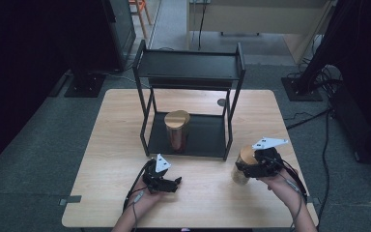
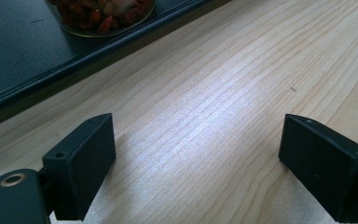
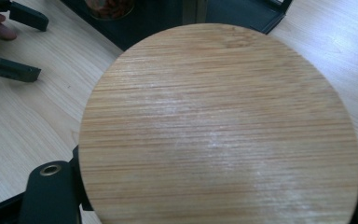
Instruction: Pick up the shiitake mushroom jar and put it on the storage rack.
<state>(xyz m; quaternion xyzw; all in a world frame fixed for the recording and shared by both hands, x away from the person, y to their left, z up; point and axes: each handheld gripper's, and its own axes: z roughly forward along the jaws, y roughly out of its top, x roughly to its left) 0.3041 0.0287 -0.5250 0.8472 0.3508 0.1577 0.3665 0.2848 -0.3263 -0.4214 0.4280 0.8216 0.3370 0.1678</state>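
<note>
High view has the right tool point(image 1: 252, 166) wrapped around a jar point(image 1: 242, 170) near the front right corner of the bench point(image 1: 106, 140), just off the rack's front right leg. The jar stands on the wood as far as I can tell, though I can't rule out that it's a touch off it. Right gripper view looks straight down on its round bamboo lid point(image 3: 219, 128), with the black jaws peeking out on either side at the bottom, so I'd call that clamped on the jar below the lid.

Handling guess: looks like glass with a loose-fit wooden lid, so stiff, smooth, a bit slippery and breakable. If it's full like the other jar point(image 1: 176, 130) on the lower shelf of the black rack point(image 1: 191, 65), which has reddish dried stuff inside, it's got some weight. Grip should stay on the body, under the lid, not on the lid itself, since that could pop off. Keep it upright too.

Left tool point(image 1: 164, 181) sits low over bare wood at the front, jaws wide apart, holding nothing.
</note>
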